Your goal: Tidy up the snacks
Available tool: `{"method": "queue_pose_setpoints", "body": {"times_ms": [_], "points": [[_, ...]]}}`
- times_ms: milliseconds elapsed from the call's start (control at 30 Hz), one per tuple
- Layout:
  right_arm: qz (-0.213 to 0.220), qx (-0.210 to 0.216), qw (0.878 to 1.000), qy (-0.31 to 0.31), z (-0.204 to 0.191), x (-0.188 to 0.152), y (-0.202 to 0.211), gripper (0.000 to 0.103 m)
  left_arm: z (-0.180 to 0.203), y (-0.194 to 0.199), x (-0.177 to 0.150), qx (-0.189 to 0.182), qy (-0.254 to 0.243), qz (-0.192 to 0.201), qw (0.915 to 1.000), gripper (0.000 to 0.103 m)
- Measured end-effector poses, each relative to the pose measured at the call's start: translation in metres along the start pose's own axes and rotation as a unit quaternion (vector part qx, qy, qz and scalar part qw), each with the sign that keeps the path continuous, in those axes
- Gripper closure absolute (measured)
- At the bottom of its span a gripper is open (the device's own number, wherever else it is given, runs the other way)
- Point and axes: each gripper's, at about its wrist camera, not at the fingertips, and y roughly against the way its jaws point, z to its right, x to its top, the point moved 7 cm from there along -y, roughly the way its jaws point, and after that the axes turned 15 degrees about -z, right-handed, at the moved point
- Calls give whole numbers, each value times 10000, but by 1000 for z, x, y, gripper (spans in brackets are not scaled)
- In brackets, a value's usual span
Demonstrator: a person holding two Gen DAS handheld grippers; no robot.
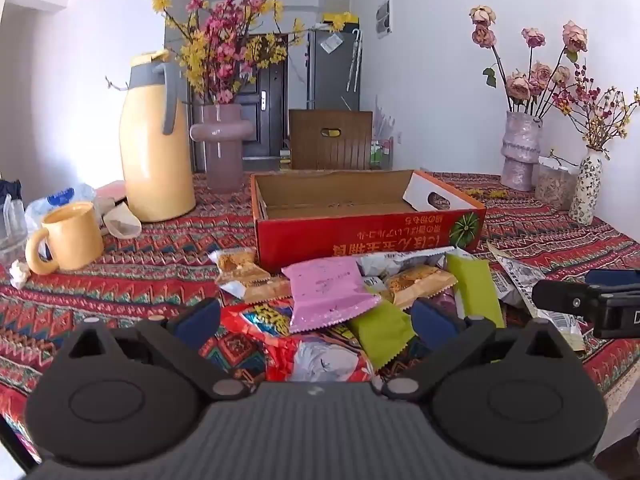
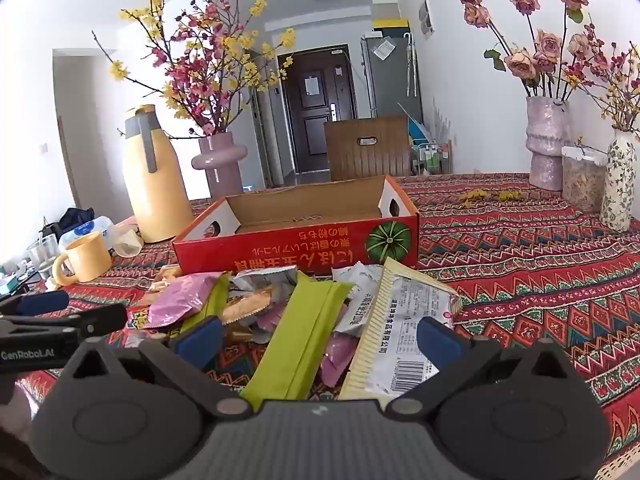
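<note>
Two grippers hovering at the table's near edge, left gripper (image 1: 316, 316) and right gripper (image 2: 318, 338) both spread wide, pinching nothing. Lying just beyond, heaped on the patterned tablecloth (image 2: 540, 280): snack packets (image 2: 304, 332), pink, green, silver. Sitting behind them, touching the heap: red cardboard box (image 2: 296, 248), empty. Standing farther back toward the left edge: yellow jug (image 1: 156, 152) and mug (image 1: 72, 236).

I see my left gripper (image 1: 316, 316) with its jaws spread wide above a heap of snack packets on the patterned tablecloth (image 1: 140, 280). A pink packet (image 1: 328, 292) lies on top, green packets (image 1: 474, 288) beside it, a red packet (image 1: 280, 344) nearest me. Just behind stands the empty red cardboard box (image 1: 360, 232). The right gripper (image 1: 588, 300) pokes in from the right edge.
</note>
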Motion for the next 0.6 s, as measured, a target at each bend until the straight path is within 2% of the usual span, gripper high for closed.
{"method": "queue_pose_setpoints", "body": {"times_ms": [67,600], "points": [[29,-58,10000,74,0,0,0,0,-4,-4,-3,-78,197,-93,9997,0],[-16,-18,10000,64,-3,-3,-1,0,-8,0,-3,-27,273,-53,9996,0]]}}
